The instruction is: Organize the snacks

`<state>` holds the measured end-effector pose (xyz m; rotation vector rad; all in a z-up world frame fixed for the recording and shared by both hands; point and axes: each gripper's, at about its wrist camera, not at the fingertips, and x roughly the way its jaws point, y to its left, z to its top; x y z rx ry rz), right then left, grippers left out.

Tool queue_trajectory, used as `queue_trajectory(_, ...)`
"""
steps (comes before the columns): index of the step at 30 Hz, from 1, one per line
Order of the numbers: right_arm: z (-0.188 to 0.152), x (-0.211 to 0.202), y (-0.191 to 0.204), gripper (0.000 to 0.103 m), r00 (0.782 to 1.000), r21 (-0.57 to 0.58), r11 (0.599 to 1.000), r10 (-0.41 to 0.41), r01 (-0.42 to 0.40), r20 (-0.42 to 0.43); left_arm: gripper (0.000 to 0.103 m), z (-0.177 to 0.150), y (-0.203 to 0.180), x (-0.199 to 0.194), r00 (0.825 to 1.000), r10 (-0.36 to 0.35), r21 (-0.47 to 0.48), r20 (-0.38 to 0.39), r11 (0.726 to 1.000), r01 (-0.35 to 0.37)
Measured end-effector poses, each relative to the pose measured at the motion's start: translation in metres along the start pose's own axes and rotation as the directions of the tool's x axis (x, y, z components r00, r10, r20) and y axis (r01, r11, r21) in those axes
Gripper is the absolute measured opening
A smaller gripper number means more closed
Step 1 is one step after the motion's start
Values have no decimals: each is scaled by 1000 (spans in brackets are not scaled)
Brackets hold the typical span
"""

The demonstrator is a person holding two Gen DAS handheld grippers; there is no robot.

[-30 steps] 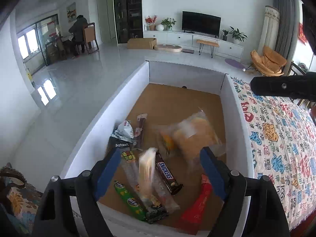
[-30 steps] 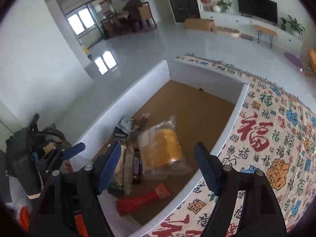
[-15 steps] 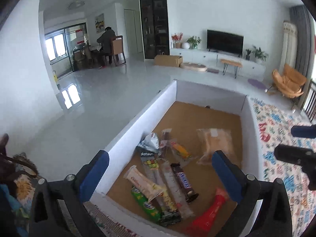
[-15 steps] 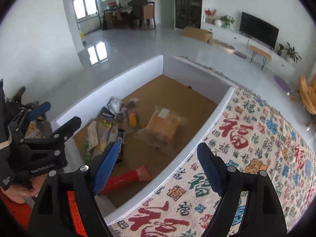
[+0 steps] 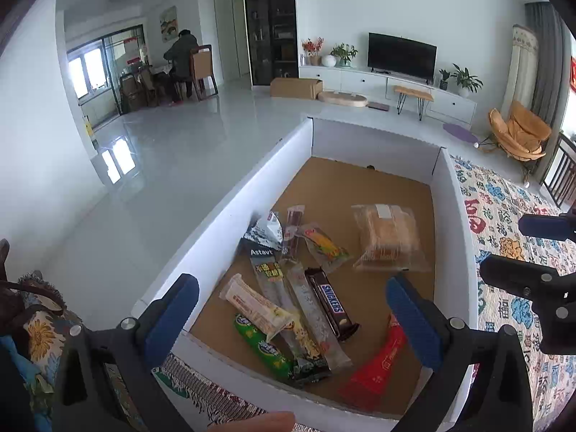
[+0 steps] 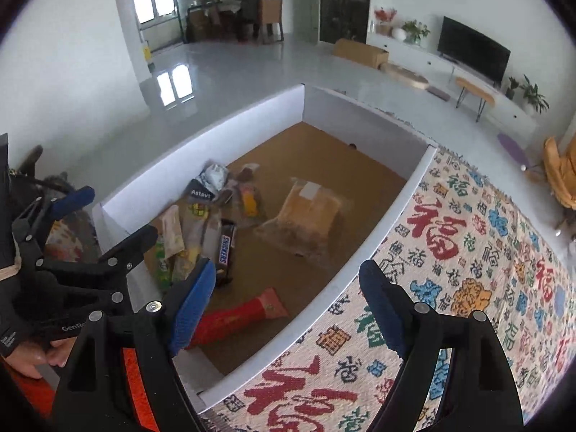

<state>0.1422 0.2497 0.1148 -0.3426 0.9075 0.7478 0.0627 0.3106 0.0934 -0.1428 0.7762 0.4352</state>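
Note:
A white box (image 5: 234, 208) with a brown floor holds several snacks. Among them are a Snickers bar (image 5: 331, 302), a clear bread pack (image 5: 388, 237), a red packet (image 5: 378, 363), a green packet (image 5: 261, 347), a cream wafer pack (image 5: 252, 304) and a silver bag (image 5: 264, 234). My left gripper (image 5: 291, 284) hangs open above the box's near end with nothing between its pads. My right gripper (image 6: 288, 270) is open and empty over the box's right wall (image 6: 360, 262) and the cloth. The right wrist view shows the bread pack (image 6: 306, 216), the Snickers bar (image 6: 226, 244) and the red packet (image 6: 237, 316).
A cloth (image 6: 468, 252) printed with red and blue characters covers the surface right of the box. A flowered cushion (image 5: 39, 334) lies at the near left. Glossy floor stretches beyond the box; a person (image 5: 181, 57) sits at a far table.
The cream wafer pack and the bread pack were dropping into the box and now lie still on its floor. My left jaws spread wider and drew back. My right gripper shifted right over the cloth.

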Motion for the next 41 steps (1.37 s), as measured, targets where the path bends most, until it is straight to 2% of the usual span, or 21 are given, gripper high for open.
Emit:
queue_trajectory(6, 1, 5, 7, 85, 1000, -1, 1000, 4, -4, -9, 103, -1, 5, 0, 1000, -14, -14, -24, 1000, 13)
queue_trajectory(19, 0, 18, 11, 85, 1000, -1, 1000, 7, -7, -15, 103, 0, 6, 1, 999, 40, 14, -8, 999, -40)
queue_trajectory(41, -3, 29, 6, 85, 1000, 13, 1000, 3, -2, -27, 103, -2, 2, -1, 999, 46, 36, 0, 998, -46)
